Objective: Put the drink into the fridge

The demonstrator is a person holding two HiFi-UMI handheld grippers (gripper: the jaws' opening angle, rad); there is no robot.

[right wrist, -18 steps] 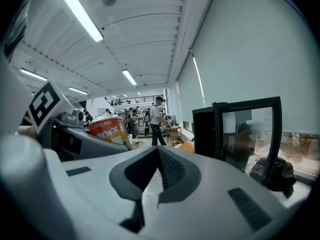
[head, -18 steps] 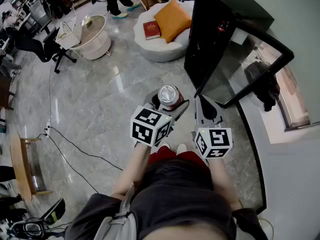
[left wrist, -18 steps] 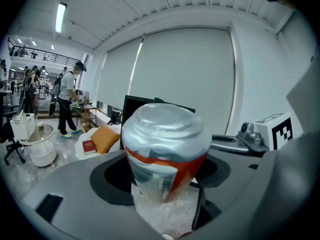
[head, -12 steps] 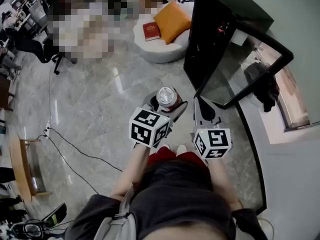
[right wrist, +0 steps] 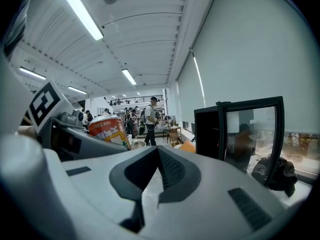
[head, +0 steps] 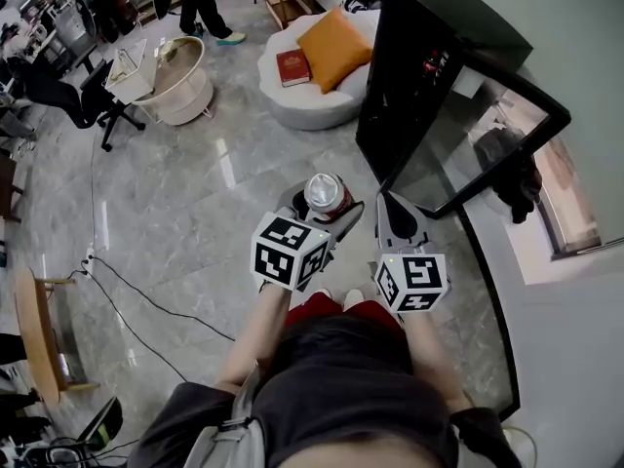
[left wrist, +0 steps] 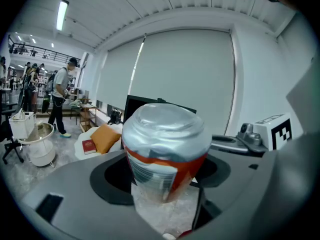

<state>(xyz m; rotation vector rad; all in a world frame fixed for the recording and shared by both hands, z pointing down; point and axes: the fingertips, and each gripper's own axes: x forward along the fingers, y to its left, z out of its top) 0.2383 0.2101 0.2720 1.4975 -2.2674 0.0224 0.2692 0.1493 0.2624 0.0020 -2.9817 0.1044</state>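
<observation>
A red and silver drink can (head: 328, 196) stands upright between the jaws of my left gripper (head: 325, 206), which is shut on it; in the left gripper view the can (left wrist: 166, 153) fills the middle. My right gripper (head: 398, 212) hangs beside it at the right, jaws together with nothing between them (right wrist: 152, 176). The black fridge (head: 414, 76) stands ahead at the right, its glass door (head: 486, 135) swung open toward me. In the right gripper view the can (right wrist: 108, 129) shows at the left and the fridge door (right wrist: 247, 134) at the right.
A white round pouf (head: 310, 91) with an orange cushion (head: 332, 41) and a red book (head: 294, 64) sits ahead. A white basket-like table (head: 183, 81) and an office chair (head: 70, 87) stand at the left. A cable (head: 146, 286) runs over the marble floor. A person (head: 200, 3) stands far back.
Both grippers, and the can with them, have shifted very slightly to the left and forward. The grip on the can is unchanged.
</observation>
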